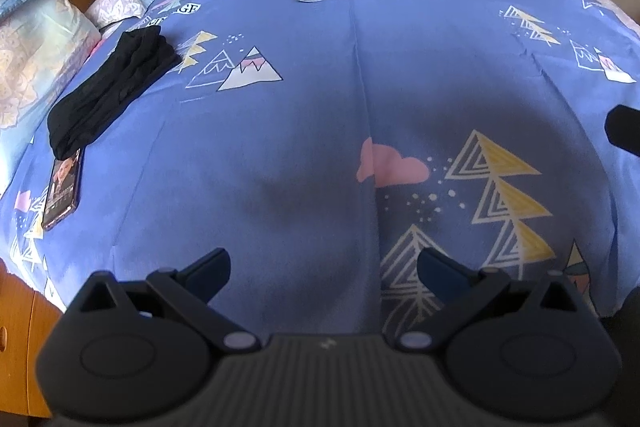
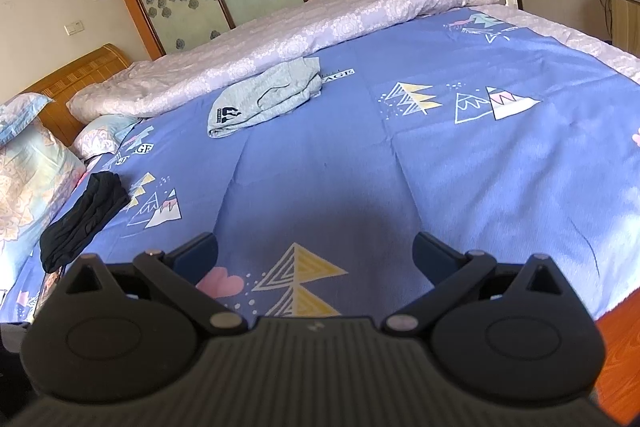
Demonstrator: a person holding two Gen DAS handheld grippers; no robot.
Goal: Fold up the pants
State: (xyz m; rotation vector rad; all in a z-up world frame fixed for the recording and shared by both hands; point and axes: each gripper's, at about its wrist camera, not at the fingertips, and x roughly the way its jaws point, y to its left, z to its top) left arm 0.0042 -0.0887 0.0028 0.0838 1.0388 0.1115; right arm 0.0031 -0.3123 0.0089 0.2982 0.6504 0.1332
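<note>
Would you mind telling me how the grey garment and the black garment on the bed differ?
The grey garment is pale with a dark logo; the black garment is plain. The grey one lies far across the bed beside the rolled quilt; the black one lies near the pillows. Both lie folded on the blue cover, untouched.

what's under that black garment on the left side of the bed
The black garment lies on the blue bedspread, and its near end covers the top edge of a phone. Anything else beneath is hidden.
</note>
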